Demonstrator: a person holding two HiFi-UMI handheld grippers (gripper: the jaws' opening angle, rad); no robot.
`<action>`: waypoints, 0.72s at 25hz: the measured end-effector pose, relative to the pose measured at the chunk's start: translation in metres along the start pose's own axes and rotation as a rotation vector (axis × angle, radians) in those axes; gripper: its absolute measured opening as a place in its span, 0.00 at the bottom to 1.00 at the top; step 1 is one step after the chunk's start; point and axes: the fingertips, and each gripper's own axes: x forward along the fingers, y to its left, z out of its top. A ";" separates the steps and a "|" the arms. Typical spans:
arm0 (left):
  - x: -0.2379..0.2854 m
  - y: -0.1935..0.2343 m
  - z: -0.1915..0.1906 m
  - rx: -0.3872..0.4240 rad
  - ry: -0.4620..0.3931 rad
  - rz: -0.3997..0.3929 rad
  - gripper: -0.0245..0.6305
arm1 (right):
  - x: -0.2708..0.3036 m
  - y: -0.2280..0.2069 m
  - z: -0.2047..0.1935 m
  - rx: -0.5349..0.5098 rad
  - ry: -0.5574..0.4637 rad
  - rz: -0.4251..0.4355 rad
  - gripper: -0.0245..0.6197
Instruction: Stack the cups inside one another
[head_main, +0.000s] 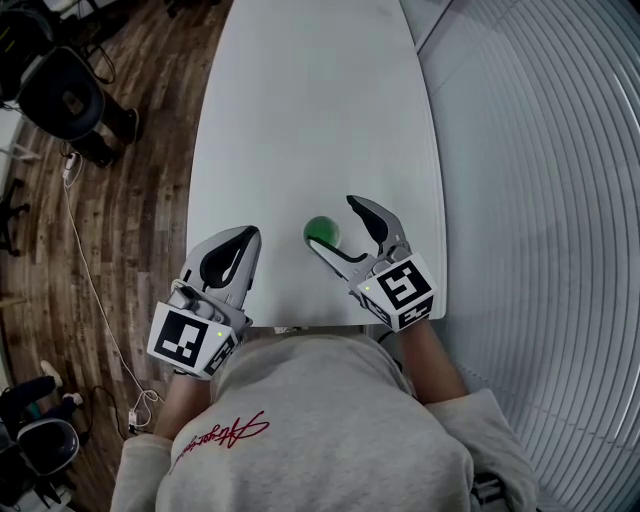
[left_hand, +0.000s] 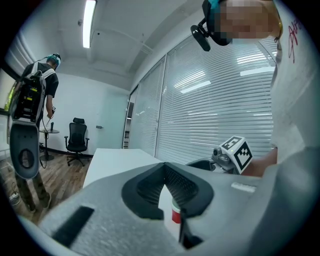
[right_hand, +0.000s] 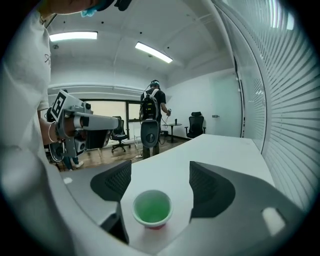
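Left tool (head_main: 241, 238) pinched together, empty; right tool (head_main: 331, 222) spread wide, green-lined cup (head_main: 322, 233) untouched between its jaws.

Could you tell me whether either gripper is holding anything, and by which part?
Nothing: the right gripper is open, clear of the cup; the left gripper is shut, empty.

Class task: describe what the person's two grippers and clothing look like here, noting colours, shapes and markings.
Both the left gripper and the right gripper have light grey curved jaws lined with black ribbed pads. Each carries a white cube printed with black square markers. The person wears a grey sweatshirt with red script lettering; its sleeves stop short of the wrists.
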 end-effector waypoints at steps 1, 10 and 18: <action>0.001 0.000 0.001 0.000 0.000 -0.002 0.03 | -0.002 0.000 0.006 -0.001 -0.014 -0.005 0.59; 0.007 0.004 0.009 0.000 -0.004 -0.005 0.03 | -0.015 -0.006 0.044 0.004 -0.103 -0.043 0.56; 0.018 0.012 0.017 0.006 -0.005 -0.007 0.03 | -0.015 -0.015 0.058 0.006 -0.127 -0.051 0.53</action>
